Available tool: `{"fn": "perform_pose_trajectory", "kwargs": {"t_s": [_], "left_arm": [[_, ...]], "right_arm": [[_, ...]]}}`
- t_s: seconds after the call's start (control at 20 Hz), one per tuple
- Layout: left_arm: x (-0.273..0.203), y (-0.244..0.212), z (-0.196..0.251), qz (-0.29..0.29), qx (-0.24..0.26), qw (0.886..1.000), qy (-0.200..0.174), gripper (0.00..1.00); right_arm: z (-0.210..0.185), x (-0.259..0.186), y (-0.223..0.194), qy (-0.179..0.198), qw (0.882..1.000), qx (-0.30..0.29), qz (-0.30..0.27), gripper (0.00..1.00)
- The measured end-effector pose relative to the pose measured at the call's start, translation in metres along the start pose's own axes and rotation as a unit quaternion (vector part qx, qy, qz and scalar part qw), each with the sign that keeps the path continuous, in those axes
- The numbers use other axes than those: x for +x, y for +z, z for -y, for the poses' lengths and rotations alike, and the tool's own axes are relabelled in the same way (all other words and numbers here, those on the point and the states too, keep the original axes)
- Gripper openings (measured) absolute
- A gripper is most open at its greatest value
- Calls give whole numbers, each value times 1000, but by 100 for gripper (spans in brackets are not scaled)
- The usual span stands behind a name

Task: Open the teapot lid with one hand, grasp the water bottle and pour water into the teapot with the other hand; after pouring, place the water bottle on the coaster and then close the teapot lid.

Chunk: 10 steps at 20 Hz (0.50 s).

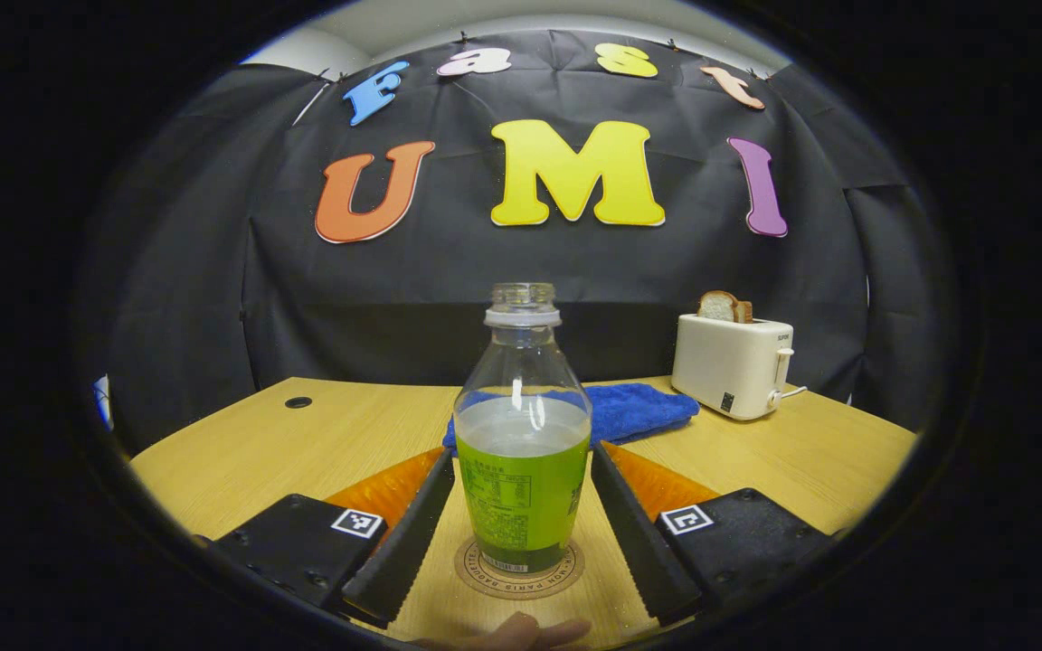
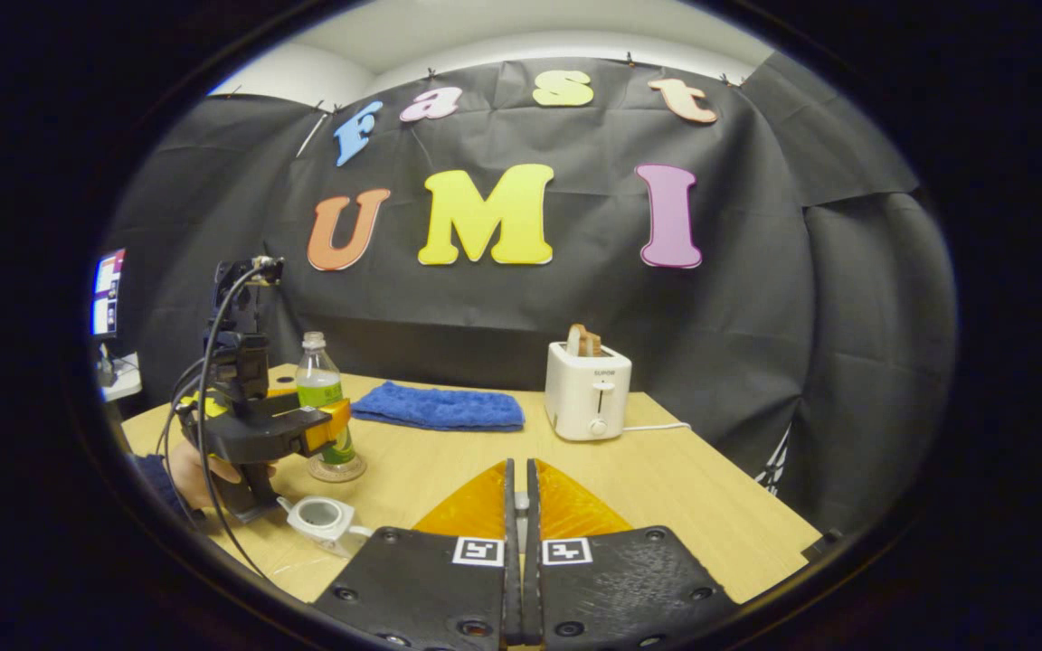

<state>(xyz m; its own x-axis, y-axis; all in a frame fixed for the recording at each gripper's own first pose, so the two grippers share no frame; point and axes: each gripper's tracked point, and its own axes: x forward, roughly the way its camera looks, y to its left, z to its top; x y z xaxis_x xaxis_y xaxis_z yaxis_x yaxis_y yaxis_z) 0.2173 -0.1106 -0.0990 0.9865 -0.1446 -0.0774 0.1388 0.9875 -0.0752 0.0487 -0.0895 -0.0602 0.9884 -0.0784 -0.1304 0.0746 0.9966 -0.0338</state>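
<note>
Water bottle upright on coaster, left tongs open around it, not touching, right tongs closed on nothing, lidless teapot near counter front edge

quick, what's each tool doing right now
Left tool: open, fingers either side of the water bottle, not touching.
Right tool: shut on something small, cannot tell what.

Wooden worktop: blue towel centre-left, toaster centre, coaster under bottle, lidless teapot lower left.
</note>
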Motion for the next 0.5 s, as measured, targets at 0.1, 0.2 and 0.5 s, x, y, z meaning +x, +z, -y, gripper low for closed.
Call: {"fn": "perform_pose_trajectory", "kwargs": {"t_s": [0.1, 0.2, 0.5], "left_arm": [[-7, 1, -1, -1, -1, 1000, -2, 98], [-15, 5, -9, 8, -3, 1000, 7, 98], [-44, 7, -13, 13, -14, 1000, -17, 98]], "right_arm": [[-3, -1, 0, 1, 1000, -3, 1, 1], [-6, 0, 1, 4, 1000, -5, 3, 1], [-36, 2, 0, 43, 999, -1, 17, 1]]}}
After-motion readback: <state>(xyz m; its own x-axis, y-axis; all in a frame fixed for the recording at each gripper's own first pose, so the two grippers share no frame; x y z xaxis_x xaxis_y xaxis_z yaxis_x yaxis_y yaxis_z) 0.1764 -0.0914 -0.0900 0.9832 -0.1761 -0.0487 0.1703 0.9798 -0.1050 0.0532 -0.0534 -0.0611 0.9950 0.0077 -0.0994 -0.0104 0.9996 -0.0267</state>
